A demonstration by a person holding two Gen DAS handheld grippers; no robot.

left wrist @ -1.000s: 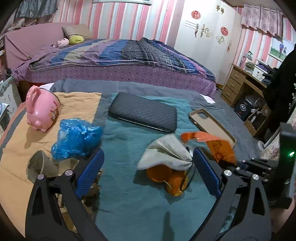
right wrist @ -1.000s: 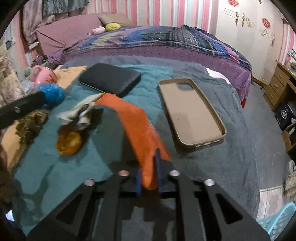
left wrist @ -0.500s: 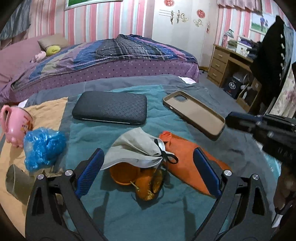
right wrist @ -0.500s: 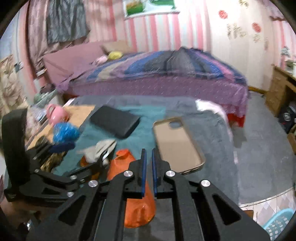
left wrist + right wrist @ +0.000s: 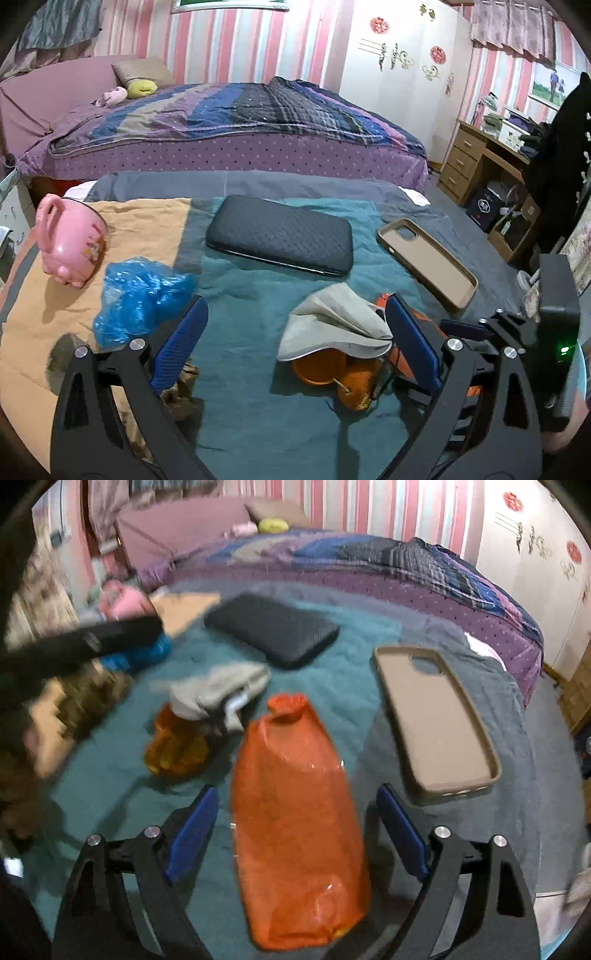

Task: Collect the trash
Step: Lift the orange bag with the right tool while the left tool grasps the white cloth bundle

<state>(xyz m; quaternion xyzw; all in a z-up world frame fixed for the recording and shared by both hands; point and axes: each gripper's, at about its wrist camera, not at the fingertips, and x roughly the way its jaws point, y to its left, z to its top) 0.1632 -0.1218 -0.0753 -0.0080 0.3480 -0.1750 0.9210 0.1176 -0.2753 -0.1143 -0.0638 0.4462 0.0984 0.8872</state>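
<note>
Looking from the left wrist, the left gripper (image 5: 293,336) stood spread wide and empty over the teal cloth (image 5: 251,398), the grey rag (image 5: 332,325) between its fingers. From the right wrist, the right gripper (image 5: 297,829) gaped apart, straddling the orange bag (image 5: 295,819) without touching it, beside the phone case (image 5: 436,723).

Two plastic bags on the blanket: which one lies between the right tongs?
The orange plastic bag, flat between the open right tongs. The crumpled blue plastic bag sits apart, by the pink mug.

We're low over the orange bag (image 5: 299,812) on both wrists, facing the bed (image 5: 236,122), right nearer.
</note>
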